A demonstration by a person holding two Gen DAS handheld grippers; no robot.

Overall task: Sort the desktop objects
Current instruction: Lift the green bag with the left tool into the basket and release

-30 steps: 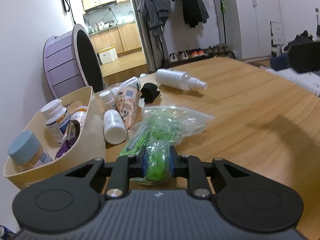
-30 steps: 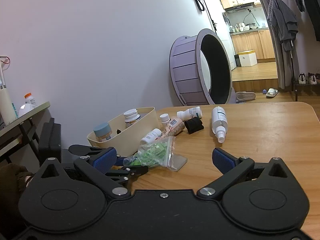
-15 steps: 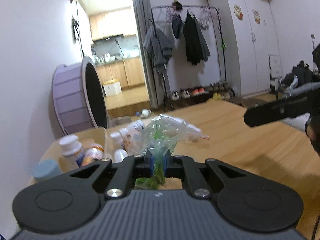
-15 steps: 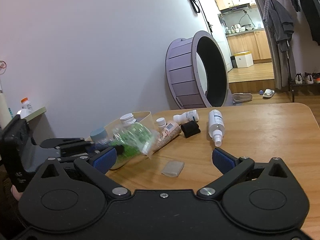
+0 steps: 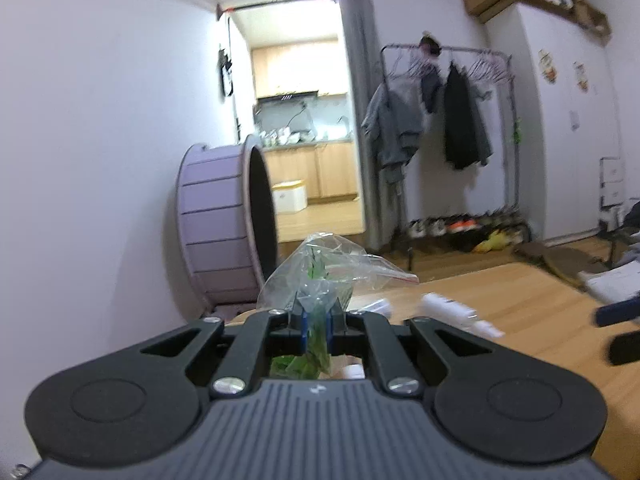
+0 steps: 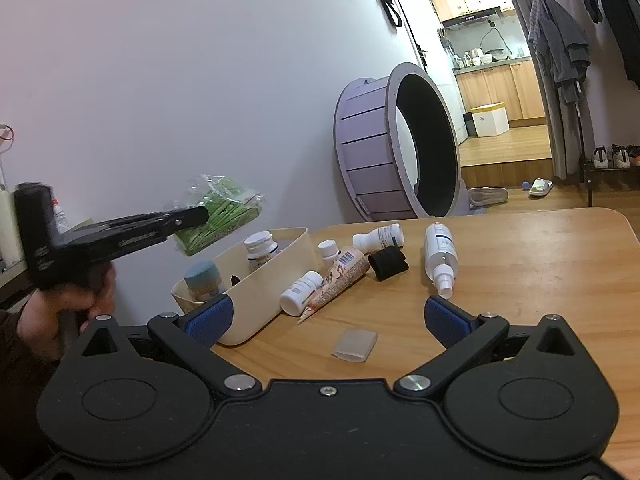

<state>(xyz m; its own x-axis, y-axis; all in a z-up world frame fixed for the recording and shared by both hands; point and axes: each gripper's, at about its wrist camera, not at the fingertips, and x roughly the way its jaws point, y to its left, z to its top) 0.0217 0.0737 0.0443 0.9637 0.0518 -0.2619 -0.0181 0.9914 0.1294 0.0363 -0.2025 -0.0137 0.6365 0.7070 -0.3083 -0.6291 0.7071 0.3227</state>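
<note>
My left gripper [image 5: 316, 322] is shut on a clear plastic bag of green pieces [image 5: 320, 276]. In the right wrist view that left gripper [image 6: 200, 213] holds the bag [image 6: 218, 212] in the air above the cream bin [image 6: 260, 288]. The bin holds a blue-capped jar [image 6: 202, 280] and a white pill bottle [image 6: 261, 249]. My right gripper [image 6: 326, 316] stands open low over the table with nothing between its fingers. Loose on the table lie a small grey packet [image 6: 355, 344], a white spray bottle [image 6: 439, 258], a printed tube [image 6: 340, 276], a black wrap [image 6: 387, 264] and white bottles [image 6: 301, 298].
A wooden table [image 6: 540, 280] stretches right of the bin. A purple wheel [image 6: 392, 148] stands behind the table's far edge by the white wall. A hand [image 6: 68, 296] grips the left tool's handle at the left edge. A clothes rack [image 5: 444, 128] is across the room.
The left gripper closed on the green bag and lifted it off the table, up and left to above the bin. The grey packet that lay under it now shows. The right gripper stayed still.
</note>
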